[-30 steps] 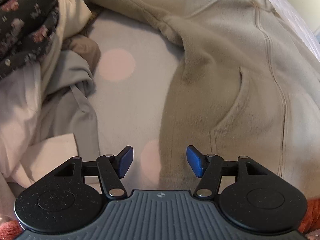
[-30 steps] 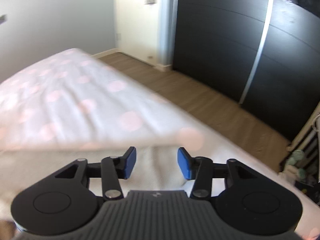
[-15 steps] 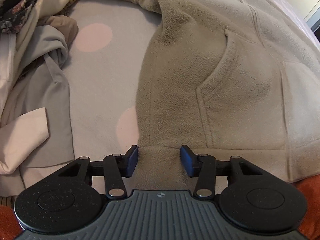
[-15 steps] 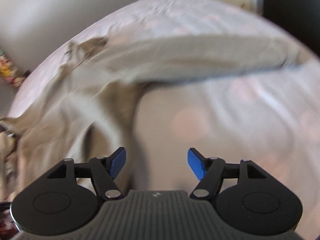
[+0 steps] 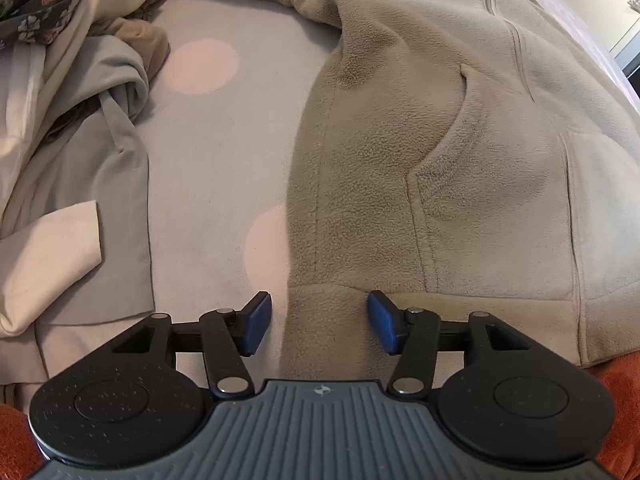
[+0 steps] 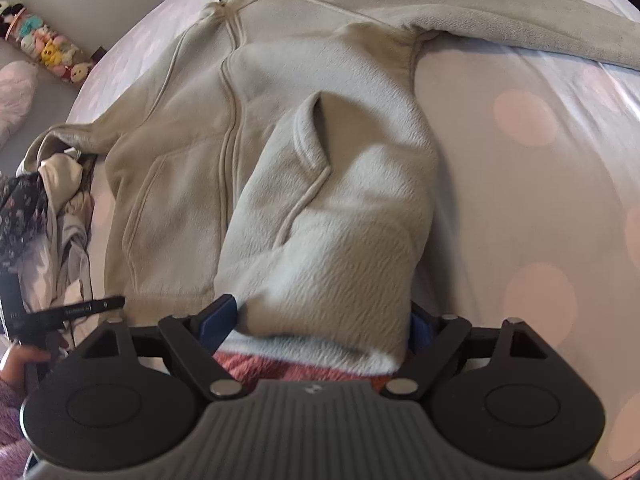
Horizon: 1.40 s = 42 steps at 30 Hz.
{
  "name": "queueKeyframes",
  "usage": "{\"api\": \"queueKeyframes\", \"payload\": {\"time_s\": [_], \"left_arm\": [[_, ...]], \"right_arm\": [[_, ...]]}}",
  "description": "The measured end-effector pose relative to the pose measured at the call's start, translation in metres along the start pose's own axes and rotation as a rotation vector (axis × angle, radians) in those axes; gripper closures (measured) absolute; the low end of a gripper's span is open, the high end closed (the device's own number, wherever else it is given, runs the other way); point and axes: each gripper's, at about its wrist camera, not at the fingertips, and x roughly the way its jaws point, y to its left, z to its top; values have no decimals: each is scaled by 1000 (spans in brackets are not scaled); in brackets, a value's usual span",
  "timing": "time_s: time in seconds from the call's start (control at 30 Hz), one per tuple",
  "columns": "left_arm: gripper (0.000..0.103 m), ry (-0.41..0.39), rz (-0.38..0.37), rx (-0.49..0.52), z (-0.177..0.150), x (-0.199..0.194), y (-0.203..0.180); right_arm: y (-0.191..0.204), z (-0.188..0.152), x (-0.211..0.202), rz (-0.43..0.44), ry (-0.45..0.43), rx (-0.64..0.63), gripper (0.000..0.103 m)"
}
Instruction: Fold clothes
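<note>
The jacket (image 6: 248,128) lay unfolded at the bed's (image 6: 520,160) near edge; both grippers (image 5: 318,322) (image 6: 320,320) straddled its hem, opening, nothing pinched.

We are in a home bedroom: a bed (image 6: 540,184) with a pink-dotted cover, a clothes heap (image 5: 52,92) on it, and small plush toys (image 6: 48,52) along the wall.
</note>
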Motion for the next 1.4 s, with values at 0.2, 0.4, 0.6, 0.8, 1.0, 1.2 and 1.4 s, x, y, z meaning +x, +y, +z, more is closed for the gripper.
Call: {"api": "queueKeyframes", "payload": {"time_s": [0.2, 0.4, 0.6, 0.8, 1.0, 1.2, 1.4], "left_arm": [[79, -40, -25, 25, -2, -7, -7], [90, -156, -152, -5, -1, -44, -3], [91, -298, -253, -49, 8, -106, 2], [91, -380, -207, -41, 1, -154, -2], [91, -290, -152, 13, -18, -139, -4], [90, -184, -77, 56, -28, -111, -3], [89, -181, 57, 43, -35, -116, 3]], "right_arm": [[-3, -3, -3, -17, -80, 2, 57], [16, 12, -22, 26, -165, -55, 82], [43, 32, -61, 81, -264, -132, 87], [44, 30, -93, 103, -313, -121, 87], [26, 12, -87, 43, -254, -69, 88], [13, -4, -69, -38, -166, -70, 88], [6, 0, -82, -100, -171, -93, 75]]}}
